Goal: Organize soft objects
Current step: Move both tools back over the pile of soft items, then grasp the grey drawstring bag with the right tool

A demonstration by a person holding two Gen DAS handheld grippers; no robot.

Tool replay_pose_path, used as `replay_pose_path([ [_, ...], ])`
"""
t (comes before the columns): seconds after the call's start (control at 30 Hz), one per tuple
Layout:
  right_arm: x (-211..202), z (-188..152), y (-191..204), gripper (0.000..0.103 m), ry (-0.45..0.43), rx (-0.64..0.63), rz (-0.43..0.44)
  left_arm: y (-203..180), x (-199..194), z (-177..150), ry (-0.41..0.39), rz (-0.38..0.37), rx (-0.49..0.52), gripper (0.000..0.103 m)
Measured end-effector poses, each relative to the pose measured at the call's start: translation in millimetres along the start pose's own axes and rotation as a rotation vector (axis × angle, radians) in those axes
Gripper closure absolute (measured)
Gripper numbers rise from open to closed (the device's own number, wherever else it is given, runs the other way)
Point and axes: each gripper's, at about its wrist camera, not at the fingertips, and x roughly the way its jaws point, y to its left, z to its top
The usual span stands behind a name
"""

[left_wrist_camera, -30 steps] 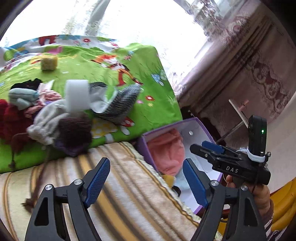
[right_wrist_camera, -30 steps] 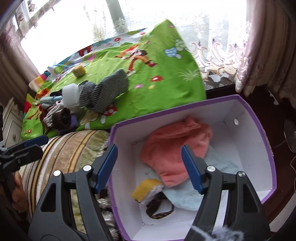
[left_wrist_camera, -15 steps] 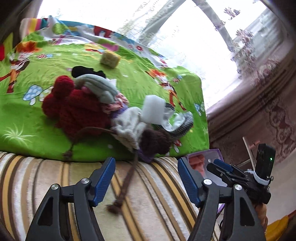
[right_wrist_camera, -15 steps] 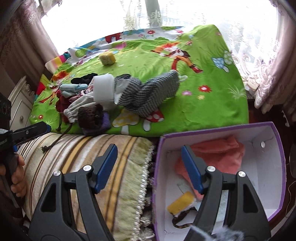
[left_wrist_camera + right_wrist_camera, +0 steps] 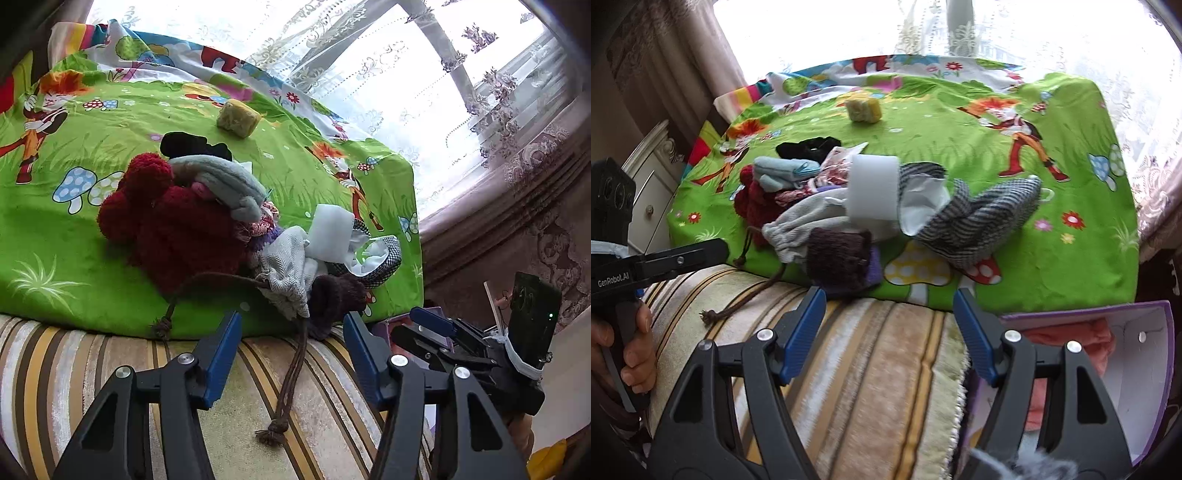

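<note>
Left hand-held gripper [image 5: 291,354] released, jaws just narrowing, empty; dark brown knitted pouch [image 5: 338,297] lying just ahead, nearer than right hand-held gripper [image 5: 890,332], also released.

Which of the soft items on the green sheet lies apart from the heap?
The yellow sponge block, alone toward the window side of the green sheet. Everything else, like the red knitted piece and checked cloth, is bunched together near the striped cover.
</note>
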Motion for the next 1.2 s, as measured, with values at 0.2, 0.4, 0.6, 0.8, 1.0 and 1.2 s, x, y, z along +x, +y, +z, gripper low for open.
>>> replay_pose_path([
  [0.2,12.9,9.8,26.9,0.028,0.009,-0.069,0.015,10.8,7.4,6.6,0.018,-0.035,-0.058,0.048],
  [0.4,28.3,16.1,72.2,0.028,-0.005,-0.245,-0.037,22.4,1.5,10.5,-0.017,-0.044,-0.104,0.048],
  [0.6,52.4,17.9,113.1,0.028,-0.008,-0.438,-0.119,37.9,-13.5,17.7,-0.07,-0.026,-0.137,0.048],
  [0.8,75.8,24.2,123.7,0.039,-0.002,-0.483,-0.158,44.7,-22.0,29.7,-0.1,-0.008,-0.133,0.05],
  [1.0,75.7,28.7,111.4,0.075,0.0,-0.411,-0.068,41.0,-27.9,54.2,-0.14,0.01,-0.1,0.05],
  [1.2,48.9,33.4,96.8,0.078,-0.097,-0.328,0.0,23.0,-19.6,98.7,-0.147,0.055,0.002,0.049],
])
